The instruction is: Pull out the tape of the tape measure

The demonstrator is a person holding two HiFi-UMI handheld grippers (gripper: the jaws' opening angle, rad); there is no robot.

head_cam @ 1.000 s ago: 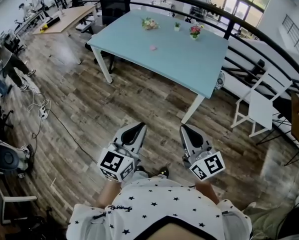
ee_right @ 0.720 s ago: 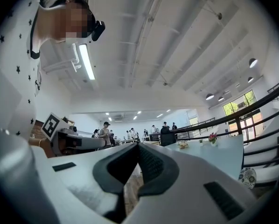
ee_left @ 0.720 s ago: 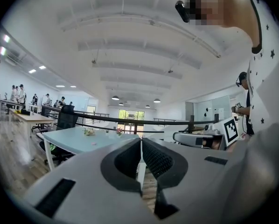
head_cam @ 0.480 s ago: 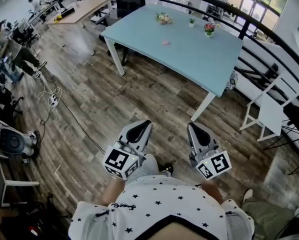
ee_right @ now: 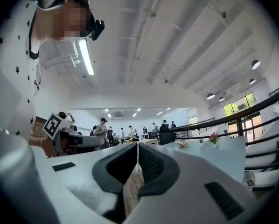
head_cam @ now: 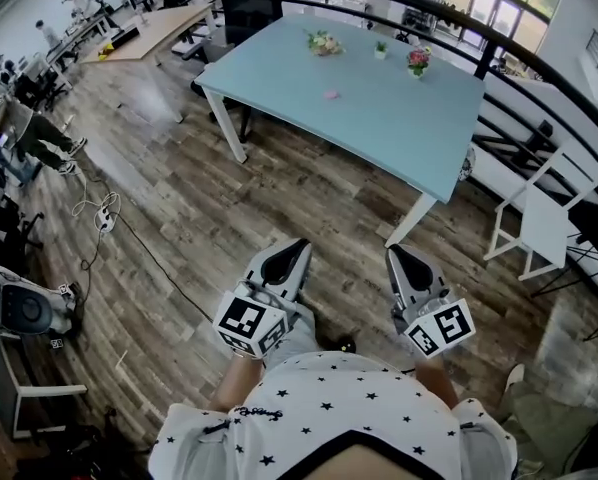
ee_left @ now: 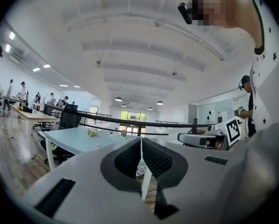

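No tape measure shows in any view. My left gripper [head_cam: 297, 244] and right gripper [head_cam: 394, 252] hang side by side close to the person's star-print shirt, above the wooden floor and well short of the light blue table [head_cam: 379, 128]. In the left gripper view the left gripper [ee_left: 141, 139] is shut, its tips touching with nothing between them. In the right gripper view the right gripper [ee_right: 137, 145] also has its tips together and empty; its jaws are opening by a hair. A small pink object [head_cam: 331, 94] lies on the table; I cannot tell what it is.
Small flower pots [head_cam: 417, 60] stand at the table's far side. A black railing [head_cam: 499, 43] curves behind the table, with a white chair [head_cam: 539, 223] to its right. A cable and power strip [head_cam: 104, 218] lie on the floor at left. People work at desks far left.
The head view has shifted, so the table sits a little further right. Both grippers have drifted slightly right in the view, still side by side with jaws together.
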